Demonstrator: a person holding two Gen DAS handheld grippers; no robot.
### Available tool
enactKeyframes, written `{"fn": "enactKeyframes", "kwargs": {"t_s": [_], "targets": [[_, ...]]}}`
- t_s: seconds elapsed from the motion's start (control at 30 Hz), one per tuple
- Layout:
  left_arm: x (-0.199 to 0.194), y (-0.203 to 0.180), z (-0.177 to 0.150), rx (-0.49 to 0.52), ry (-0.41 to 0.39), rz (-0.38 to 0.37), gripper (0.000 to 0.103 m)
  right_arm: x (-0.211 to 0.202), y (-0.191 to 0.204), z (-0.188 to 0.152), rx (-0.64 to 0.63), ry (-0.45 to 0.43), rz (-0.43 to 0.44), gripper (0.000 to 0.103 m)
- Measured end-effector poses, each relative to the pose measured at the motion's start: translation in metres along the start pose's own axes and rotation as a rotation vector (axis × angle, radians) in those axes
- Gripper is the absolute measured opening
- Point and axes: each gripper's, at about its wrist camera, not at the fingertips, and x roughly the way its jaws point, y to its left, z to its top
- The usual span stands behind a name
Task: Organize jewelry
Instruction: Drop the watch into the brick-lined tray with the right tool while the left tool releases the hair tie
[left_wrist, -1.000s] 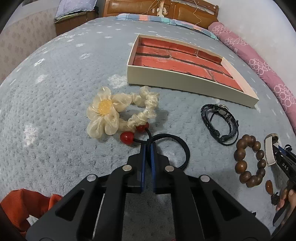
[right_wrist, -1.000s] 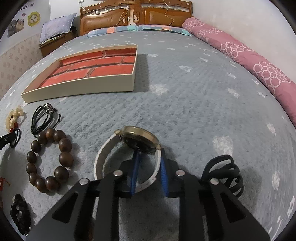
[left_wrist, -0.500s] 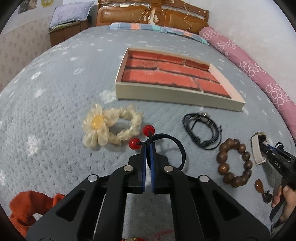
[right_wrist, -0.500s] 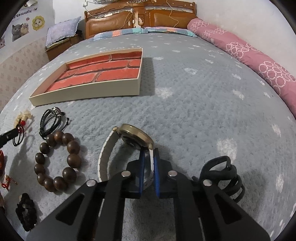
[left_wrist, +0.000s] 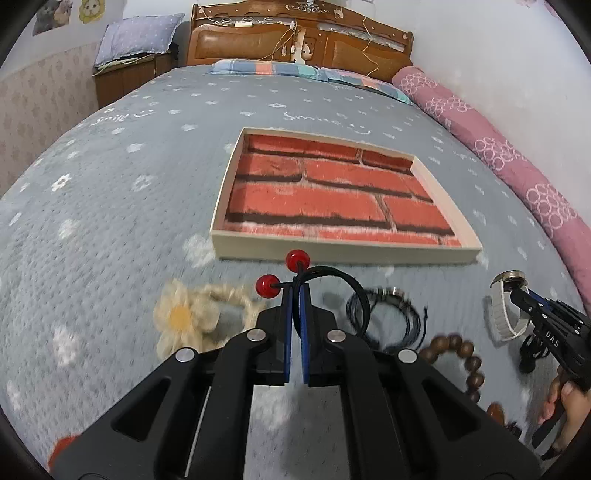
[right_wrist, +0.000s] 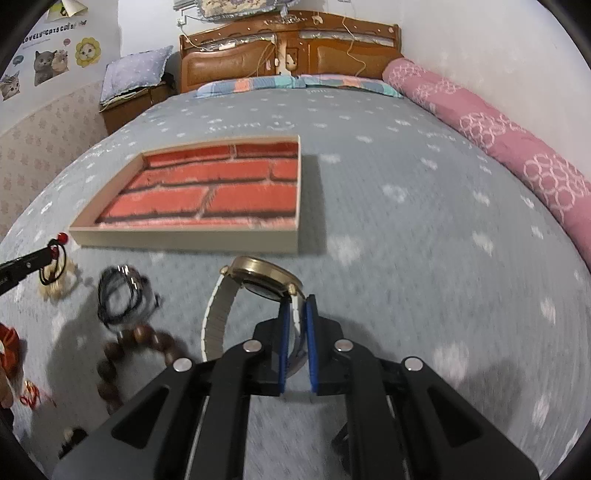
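One shallow tray (left_wrist: 343, 254) with a brick-pattern floor lies on the grey bedspread (left_wrist: 110, 206), and every place below is taken from it. The left gripper (left_wrist: 295, 291) is pinched shut on one black hair tie (left_wrist: 332, 275) carrying two red beads (left_wrist: 297, 259), held in the air just short of the tray's near wall. The right gripper (right_wrist: 295, 306) is clamped narrow on the white strap of one gold-cased wristwatch (right_wrist: 264, 277), lifted near the tray's near right corner. Both grippers point forward toward the tray, roughly level; the person's right hand (left_wrist: 565, 406) grips its handle at the edge of the left wrist view.

On the bedspread on the near side of the tray lie one cream flower scrunchie (left_wrist: 184, 317), one black cord bracelet (left_wrist: 391, 314) and one wooden bead bracelet (left_wrist: 461, 354), blurred. One pink bolster (right_wrist: 498, 136) runs along the right, well apart from the tray.
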Motion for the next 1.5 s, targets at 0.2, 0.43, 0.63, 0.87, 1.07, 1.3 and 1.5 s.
{"fn": "enactKeyframes", "kwargs": {"t_s": [0.2,0.43,0.63,0.87,1.07,1.3,1.5], "targets": [[0.014,-0.006,0.031,0.016,-0.011,0.013,0.002,0.011,0.014,0.039,-0.015,-0.022,0.02,0.009],[0.038,-0.015,0.074,0.024,-0.015,0.031,0.002,0.038,0.029,0.081,-0.03,-0.036,0.033,0.009],[0.073,-0.019,0.111,0.017,0.0,0.044,0.002,0.075,0.047,0.117,-0.049,-0.038,0.045,0.009],[0.123,-0.021,0.15,0.06,0.031,0.086,0.002,0.13,0.051,0.158,-0.007,-0.007,0.061,0.009],[0.17,-0.011,0.169,0.038,0.102,0.091,0.002,0.174,0.052,0.18,0.001,0.049,0.034,0.009],[0.205,-0.012,0.186,0.056,0.165,0.103,0.002,0.212,0.048,0.192,0.004,0.145,0.006,0.009],[0.225,-0.005,0.185,0.055,0.229,0.128,0.002,0.217,0.05,0.193,-0.015,0.178,-0.013,0.008]]}}
